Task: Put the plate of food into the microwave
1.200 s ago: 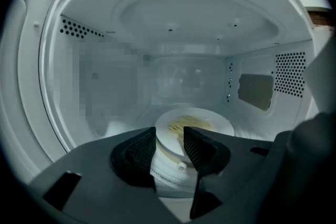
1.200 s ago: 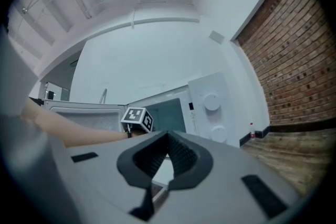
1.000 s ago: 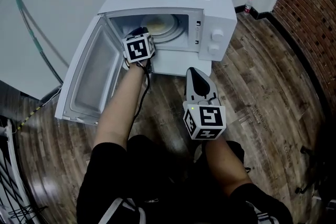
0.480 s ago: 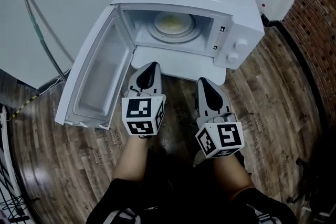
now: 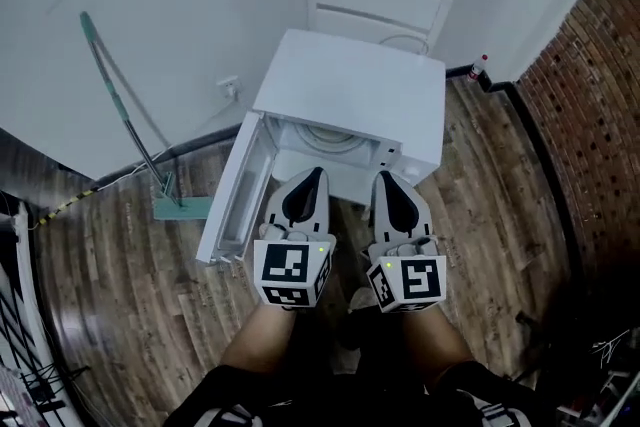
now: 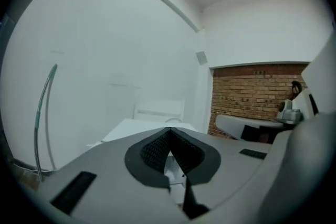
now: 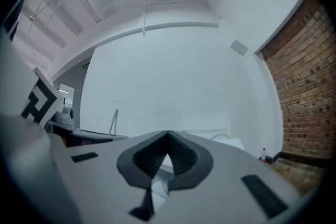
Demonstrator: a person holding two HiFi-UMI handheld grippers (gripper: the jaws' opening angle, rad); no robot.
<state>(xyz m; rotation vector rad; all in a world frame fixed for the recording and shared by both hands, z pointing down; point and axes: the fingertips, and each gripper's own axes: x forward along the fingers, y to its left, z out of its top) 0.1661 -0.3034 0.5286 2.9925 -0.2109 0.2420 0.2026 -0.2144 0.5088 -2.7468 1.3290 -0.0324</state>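
The white microwave (image 5: pixel 352 90) stands on the wood floor with its door (image 5: pixel 232 210) swung open to the left. Inside the cavity only a round plate rim (image 5: pixel 330 137) shows; the food on it is hidden from here. My left gripper (image 5: pixel 312 177) and right gripper (image 5: pixel 385 179) hover side by side just in front of the opening, both shut and holding nothing. In the left gripper view the left gripper (image 6: pixel 169 131) has its ribbed pads meeting at the tip, and in the right gripper view the right gripper (image 7: pixel 168 136) looks the same.
A white chair (image 5: pixel 377 7) stands behind the microwave against the white wall. A mop with a green head (image 5: pixel 181 208) leans at the left. A brick wall (image 5: pixel 590 105) runs along the right, with a small bottle (image 5: pixel 482 66) at its foot.
My left gripper has come back out of the microwave cavity and shut. The head view has pulled back and up, so both grippers now sit level in front of the open door.
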